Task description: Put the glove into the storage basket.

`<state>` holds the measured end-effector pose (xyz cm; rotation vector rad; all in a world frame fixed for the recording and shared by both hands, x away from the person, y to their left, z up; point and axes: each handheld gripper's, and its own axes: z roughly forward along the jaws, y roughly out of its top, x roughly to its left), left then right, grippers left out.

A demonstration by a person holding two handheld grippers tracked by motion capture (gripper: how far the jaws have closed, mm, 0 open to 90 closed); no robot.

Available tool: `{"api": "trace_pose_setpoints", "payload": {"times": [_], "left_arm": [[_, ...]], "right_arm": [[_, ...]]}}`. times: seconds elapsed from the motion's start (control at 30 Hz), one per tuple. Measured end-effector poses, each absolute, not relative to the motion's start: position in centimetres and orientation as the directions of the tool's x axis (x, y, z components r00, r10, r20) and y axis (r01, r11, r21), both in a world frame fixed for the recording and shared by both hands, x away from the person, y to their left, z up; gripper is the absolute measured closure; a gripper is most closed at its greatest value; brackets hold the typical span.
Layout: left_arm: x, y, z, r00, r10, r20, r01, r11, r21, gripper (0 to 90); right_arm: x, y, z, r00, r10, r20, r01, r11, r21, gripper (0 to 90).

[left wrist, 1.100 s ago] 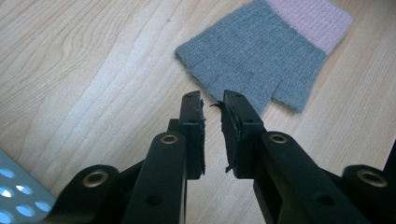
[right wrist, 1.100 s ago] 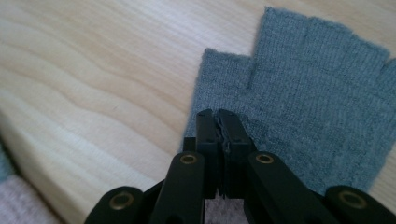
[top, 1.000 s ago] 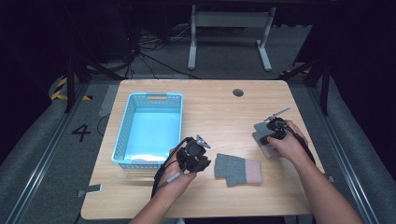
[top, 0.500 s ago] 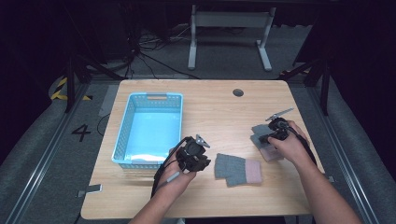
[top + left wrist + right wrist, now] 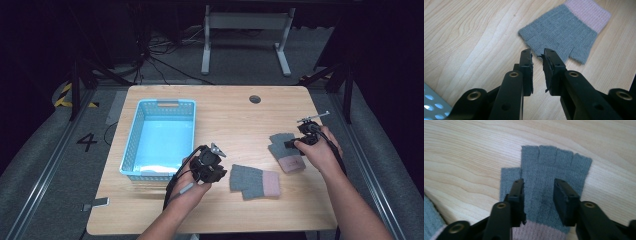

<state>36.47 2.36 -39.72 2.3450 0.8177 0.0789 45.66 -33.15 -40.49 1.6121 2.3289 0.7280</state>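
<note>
**A:** Where do the two gloves lie?

**B:** Both lie flat on the wooden table. The right-hand glove is near the right edge, grey with a pink cuff, its cut-off finger stubs towards the far edge. The second glove lies closer to the near edge, about midway across, with its pink cuff turned towards the right edge. The two are near each other but do not touch.

**A:** And the right gripper?

**B:** It hovers over the right-hand glove. In the right gripper view its jaws have just been opening and now stand wide apart over the grey knit, with the palm of the glove showing between them. The pads do not press on the cloth, so nothing is gripped.

**A:** The left gripper?

**B:** It sits just left of the second glove, held in the person's left hand. In the left gripper view its jaws are almost together, with only a narrow slit between the pads and nothing clamped in it. The tips point at the finger end of that glove, just short of its edge; whether they touch it I cannot tell.

**A:** Anything else on the table?

**B:** A light blue plastic basket stands by the left edge, just beside the left gripper.
</note>
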Motion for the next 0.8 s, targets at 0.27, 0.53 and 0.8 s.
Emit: {"api": "trace_pose_setpoints", "payload": {"times": [0.27, 0.53, 0.8], "left_arm": [[36.5, 2.6, -39.6, 0.803, 0.578, -0.147, 0.537, -0.593, 0.6, 77.5], [36.4, 2.7, -39.6, 0.802, 0.579, -0.149, 0.54, -0.595, 0.596, 77.5], [36.4, 2.6, -39.6, 0.804, 0.575, -0.152, 0.539, -0.596, 0.596, 77.6]], "right_arm": [[46.2, -32.1, -41.4, -0.351, 0.932, 0.09, 0.853, 0.279, 0.44, 53.4], [46.7, -31.4, -42.0, -0.339, 0.939, 0.049, 0.865, 0.291, 0.408, 50.9], [46.7, -31.6, -42.5, -0.316, 0.948, 0.022, 0.881, 0.285, 0.379, 49.8]]}}
